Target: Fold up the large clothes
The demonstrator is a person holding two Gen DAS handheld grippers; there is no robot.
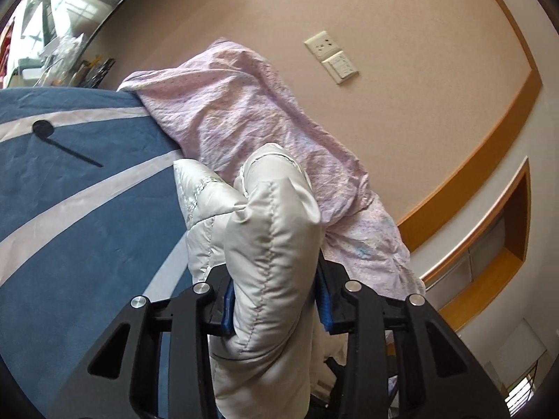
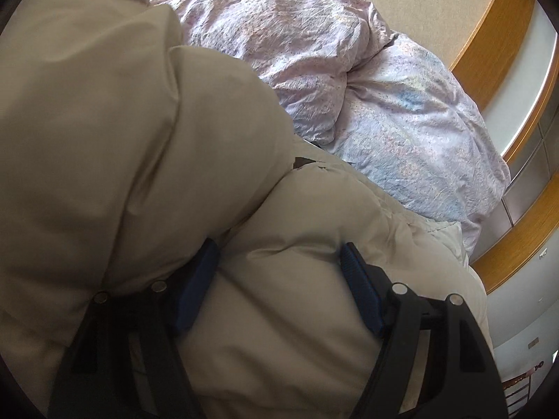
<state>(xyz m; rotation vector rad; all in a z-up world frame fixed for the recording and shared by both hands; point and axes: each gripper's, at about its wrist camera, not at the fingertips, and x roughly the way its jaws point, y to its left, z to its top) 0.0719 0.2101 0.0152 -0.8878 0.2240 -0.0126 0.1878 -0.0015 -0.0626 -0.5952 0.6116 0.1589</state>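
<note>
My left tongs [image 1: 276,300] are pinching a thick roll of the pale quilted jacket [image 1: 269,244], the blue pads [image 1: 229,309] pressed into the padding on both sides, and the bunched fabric stands up in front of me above the blue-and-white bed cover [image 1: 87,188]. My right tongs [image 2: 279,286] are spread wide around a fat fold of the same jacket [image 2: 139,139], which looks beige in that view; the pads touch the cloth on both sides, so I judge they are gripping it, though loosely. The jacket fills most of the right view and lies against the crumpled lilac duvet [image 2: 314,52] heaped along the wall.

What worries me: the shell is slick and the filling is springy, so the fold in my right tongs could squirm out as I carry it over, since so much bulk keeps them from biting down. If one side slips, the jacket will sag unevenly and the fold will land crooked. The left grip holds only a bunched ridge, not a clean edge, so layers may slide against each other. Moving toward the duvet risks snagging it and dragging it along.

As for containers, I see none in use; a wall niche [image 1: 503,241] shows at the right, and I cannot tell what, if anything, it holds.
</note>
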